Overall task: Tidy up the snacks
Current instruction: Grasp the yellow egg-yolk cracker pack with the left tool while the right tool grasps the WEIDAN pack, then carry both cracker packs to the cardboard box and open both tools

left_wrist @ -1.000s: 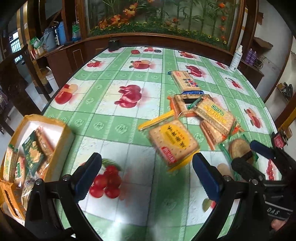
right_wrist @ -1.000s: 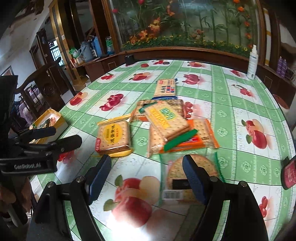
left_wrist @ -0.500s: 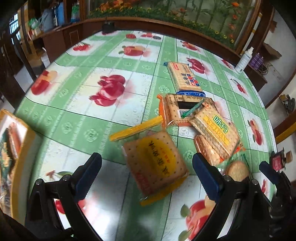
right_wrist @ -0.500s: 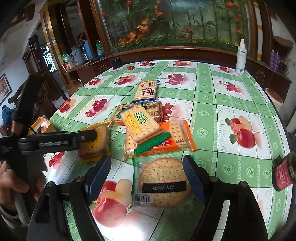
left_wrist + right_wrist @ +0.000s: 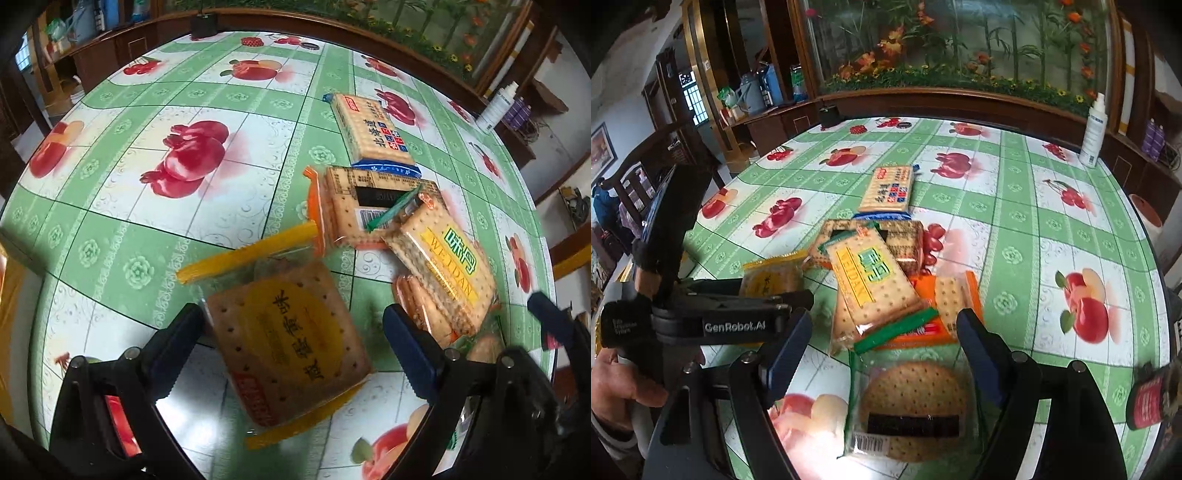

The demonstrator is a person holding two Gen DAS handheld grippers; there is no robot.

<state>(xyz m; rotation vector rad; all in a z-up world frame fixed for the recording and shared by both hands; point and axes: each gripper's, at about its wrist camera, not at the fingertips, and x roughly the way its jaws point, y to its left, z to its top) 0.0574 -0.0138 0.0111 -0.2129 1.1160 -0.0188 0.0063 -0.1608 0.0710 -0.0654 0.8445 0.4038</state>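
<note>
Between our left tongs [image 5: 291,332]: the yellow cracker pack [image 5: 288,347], flat on the desk [image 5: 155,192], not pinched yet.

Both tongs are spread wide. The left pair straddles that square yellow pack, which sits a bit skewed, its sealed ends running from upper left to lower right in the left wrist view, so that's roughly its long axis. Our right tongs [image 5: 886,339] hang open over the round cracker pack [image 5: 912,402], barcode end toward us, nothing touching it as far as we can tell. Further out, the green-label pack [image 5: 875,284] lies diagonally across the orange pack [image 5: 945,314], and the blue-ended pack [image 5: 890,190] points away from us. We'd say it's early days: five-ish packs are loose in a pile and nothing is lifted.
</note>
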